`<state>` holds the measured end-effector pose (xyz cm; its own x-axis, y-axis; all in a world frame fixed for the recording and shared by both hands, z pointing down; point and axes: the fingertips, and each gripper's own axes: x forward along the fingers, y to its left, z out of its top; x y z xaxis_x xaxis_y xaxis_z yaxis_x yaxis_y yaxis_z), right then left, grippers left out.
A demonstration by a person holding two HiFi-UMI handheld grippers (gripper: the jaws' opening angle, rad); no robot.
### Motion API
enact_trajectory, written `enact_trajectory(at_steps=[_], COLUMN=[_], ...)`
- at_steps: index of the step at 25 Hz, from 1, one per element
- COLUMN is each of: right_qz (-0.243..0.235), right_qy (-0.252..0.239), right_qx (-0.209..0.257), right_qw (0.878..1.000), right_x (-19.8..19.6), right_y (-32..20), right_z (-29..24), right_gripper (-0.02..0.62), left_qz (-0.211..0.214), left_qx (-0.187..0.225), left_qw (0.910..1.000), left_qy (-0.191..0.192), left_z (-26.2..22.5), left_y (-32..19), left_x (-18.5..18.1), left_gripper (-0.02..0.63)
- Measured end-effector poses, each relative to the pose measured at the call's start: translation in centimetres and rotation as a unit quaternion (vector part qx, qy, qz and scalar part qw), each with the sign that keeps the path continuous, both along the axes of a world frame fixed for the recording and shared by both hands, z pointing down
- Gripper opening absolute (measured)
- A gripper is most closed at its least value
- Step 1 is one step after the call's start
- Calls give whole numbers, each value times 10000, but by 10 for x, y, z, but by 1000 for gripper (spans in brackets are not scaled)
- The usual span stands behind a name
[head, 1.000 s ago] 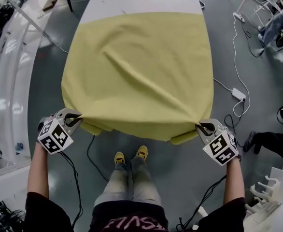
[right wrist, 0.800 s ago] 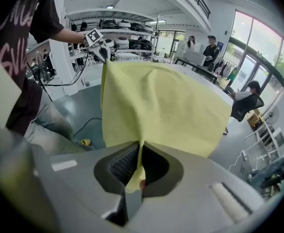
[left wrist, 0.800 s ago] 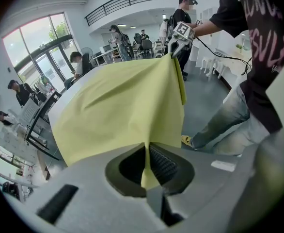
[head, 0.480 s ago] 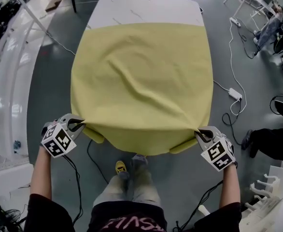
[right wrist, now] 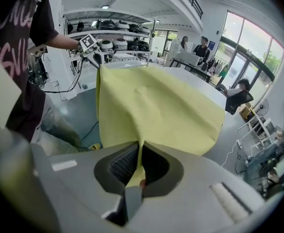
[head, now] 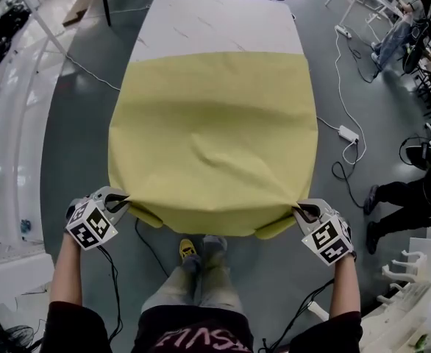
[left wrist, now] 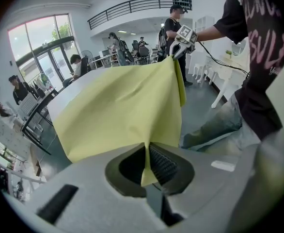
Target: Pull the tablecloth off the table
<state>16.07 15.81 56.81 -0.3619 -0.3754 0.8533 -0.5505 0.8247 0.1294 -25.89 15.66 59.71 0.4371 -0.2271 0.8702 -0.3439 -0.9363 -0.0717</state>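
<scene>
A yellow tablecloth (head: 214, 138) covers the near part of a long white table (head: 215, 24); the table's far end shows bare. The cloth's near edge hangs stretched in the air between the two grippers, past the table's near end. My left gripper (head: 120, 195) is shut on the cloth's near left corner (left wrist: 147, 171). My right gripper (head: 301, 210) is shut on the near right corner (right wrist: 136, 171). In each gripper view the cloth (left wrist: 118, 106) (right wrist: 156, 110) spreads away from the jaws toward the other gripper (left wrist: 181, 37) (right wrist: 91, 45).
The person's legs and yellow shoes (head: 188, 250) stand on the grey floor just before the cloth's edge. Cables and a power brick (head: 346, 133) lie on the floor at the right. People (head: 403, 197) sit at the right; a white rail (head: 9, 123) runs along the left.
Both grippers have drawn the cloth toward the person. More of the bare white table shows at the far end than a second ago. Both grips are unchanged.
</scene>
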Motion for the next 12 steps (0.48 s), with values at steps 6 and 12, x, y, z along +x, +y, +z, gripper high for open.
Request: enact_trajectory(at_steps=[6,12], right_qz=[423,689], right_qy=[-292,-645], right_qx=[46,70], right_qw=[9987,9955], right_x=[-2,0], right_y=[32,64], right_z=[-23,-43], right_gripper=[15,15], left_qz=[-403,-725], left_qx=[-20,-123], left_qw=[9985,9953], left_qy=[360,632], left_z=[-22,-41], left_y=[31,65], left_x=[6,27], left_gripper=[8,9])
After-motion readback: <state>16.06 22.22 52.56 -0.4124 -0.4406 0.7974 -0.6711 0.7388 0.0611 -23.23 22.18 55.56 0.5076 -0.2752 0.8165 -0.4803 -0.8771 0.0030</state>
